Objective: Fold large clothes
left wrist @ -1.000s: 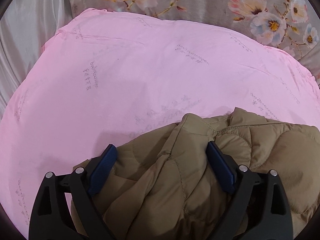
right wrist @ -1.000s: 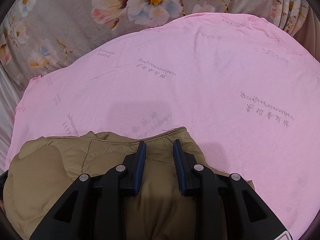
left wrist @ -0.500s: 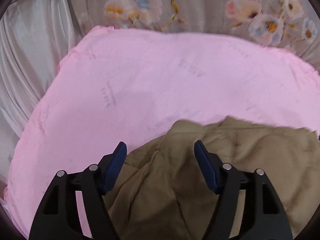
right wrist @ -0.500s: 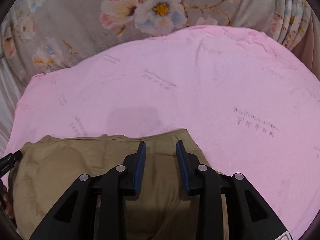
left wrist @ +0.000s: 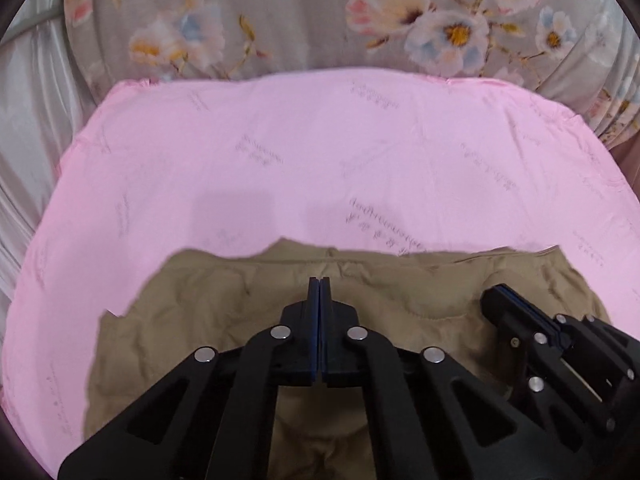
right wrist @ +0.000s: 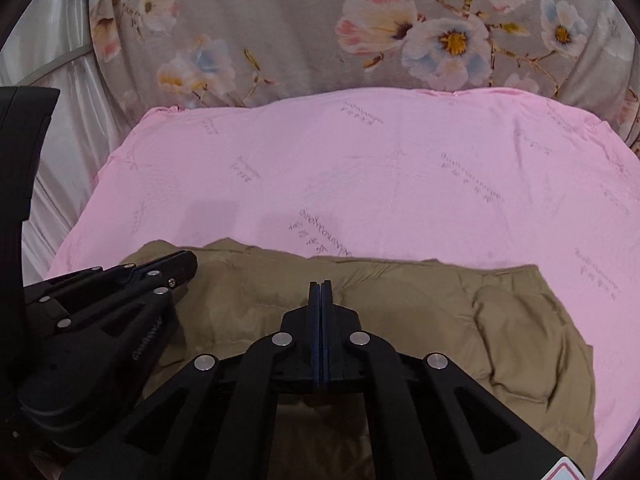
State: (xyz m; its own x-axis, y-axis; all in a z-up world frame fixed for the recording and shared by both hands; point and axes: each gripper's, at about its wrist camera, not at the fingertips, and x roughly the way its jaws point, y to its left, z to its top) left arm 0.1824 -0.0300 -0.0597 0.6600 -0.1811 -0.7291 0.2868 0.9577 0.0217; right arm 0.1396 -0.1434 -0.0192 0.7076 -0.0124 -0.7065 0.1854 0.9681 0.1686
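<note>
Pink sheet (left wrist: 280, 152) covers the bed, silvery curtain (left wrist: 32, 128) at far left, floral fabric (left wrist: 304, 20) along the back. Khaki quilted jacket (left wrist: 208, 320) lies bunched at the near edge of the sheet, under both tools, stretching left to right as 1 flattened band with a puffy lobe at its right end (right wrist: 516, 320). Left gripper (left wrist: 319, 284) has its jaws clenched flat together, having just been closing, and the pads show no cloth between them, so it is grasping nothing; it hangs above the jacket's middle. Right gripper (right wrist: 320, 286) reads the same, 2 pads pressed face to face, just been closing, empty, above the jacket's far edge. In the right wrist view the left gripper sits close on the left (right wrist: 160, 270); in the left wrist view the right one is near on the right (left wrist: 504, 300). Step looks like a pause between folds: jacket already gathered into a compact band, both tools clear of it. Next move likely needs both jaws reopened, lowered onto an end or the edge, a pinch through the thick padding, then a carry over. Puffy fill may spring back.
</note>
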